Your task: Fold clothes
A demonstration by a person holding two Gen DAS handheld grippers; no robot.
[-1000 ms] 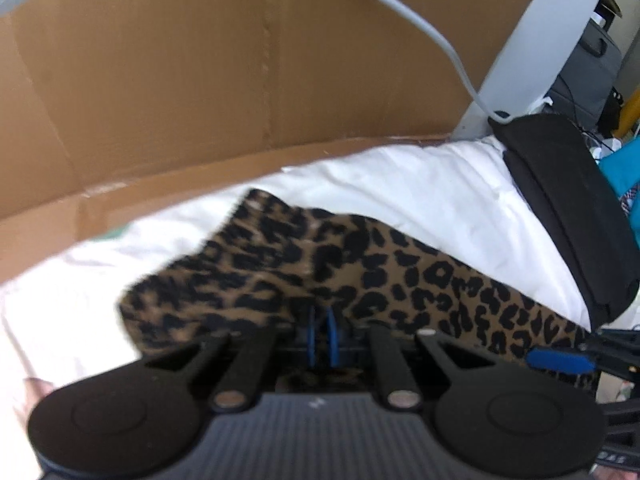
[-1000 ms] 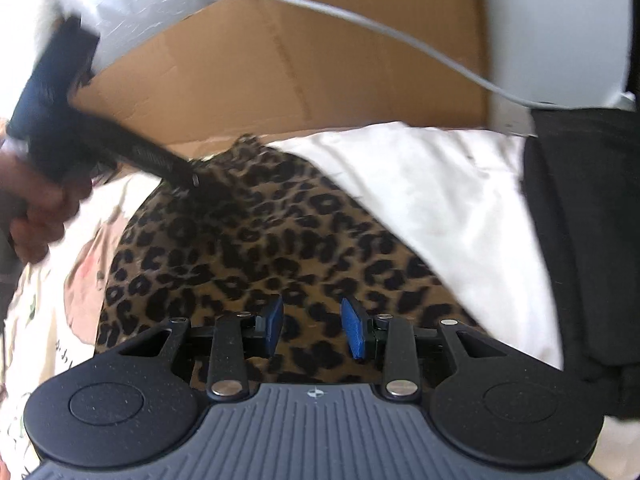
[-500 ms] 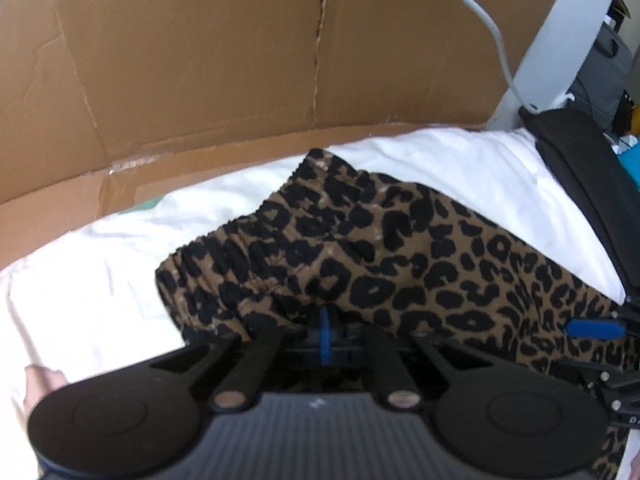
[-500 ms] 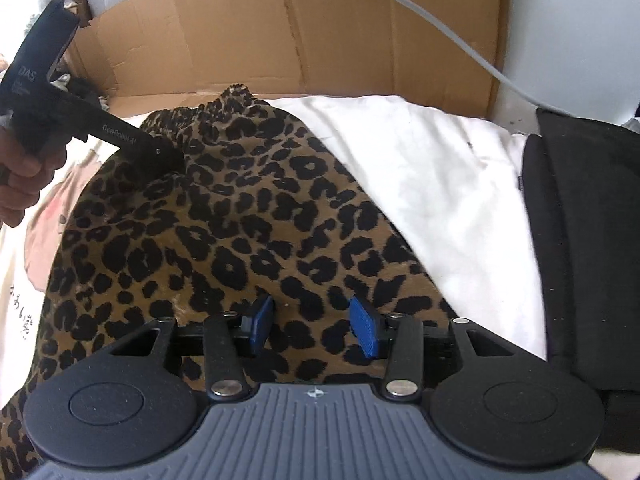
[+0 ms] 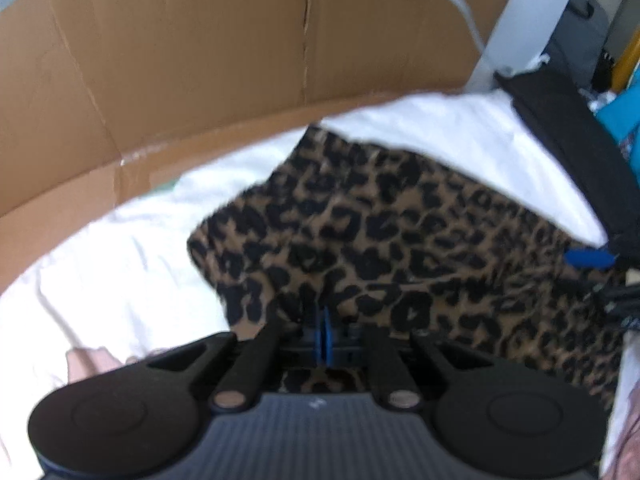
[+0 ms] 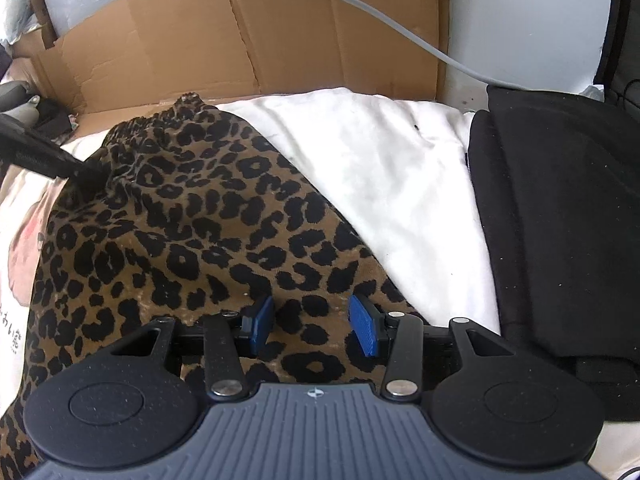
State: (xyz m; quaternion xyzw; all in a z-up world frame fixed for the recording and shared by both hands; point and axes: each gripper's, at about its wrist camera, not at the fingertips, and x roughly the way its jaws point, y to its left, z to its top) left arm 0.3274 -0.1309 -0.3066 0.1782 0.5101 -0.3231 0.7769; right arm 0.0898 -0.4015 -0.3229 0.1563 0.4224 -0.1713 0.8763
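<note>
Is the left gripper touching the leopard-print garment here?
Touching. The left wrist view shows the left gripper shut on the leopard-print garment; the right wrist view shows it pinching the cloth.

The left gripper has its jaws pressed together on the near edge of the leopard cloth — blurred here. The cloth lies on a white sheet. Behind stands cardboard; a black cushion sits right. The right gripper's blue pad shows at the right edge.

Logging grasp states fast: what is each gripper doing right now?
Left gripper: shut on the leopard-print garment.
Right gripper: open, holding nothing, over the garment.
</note>
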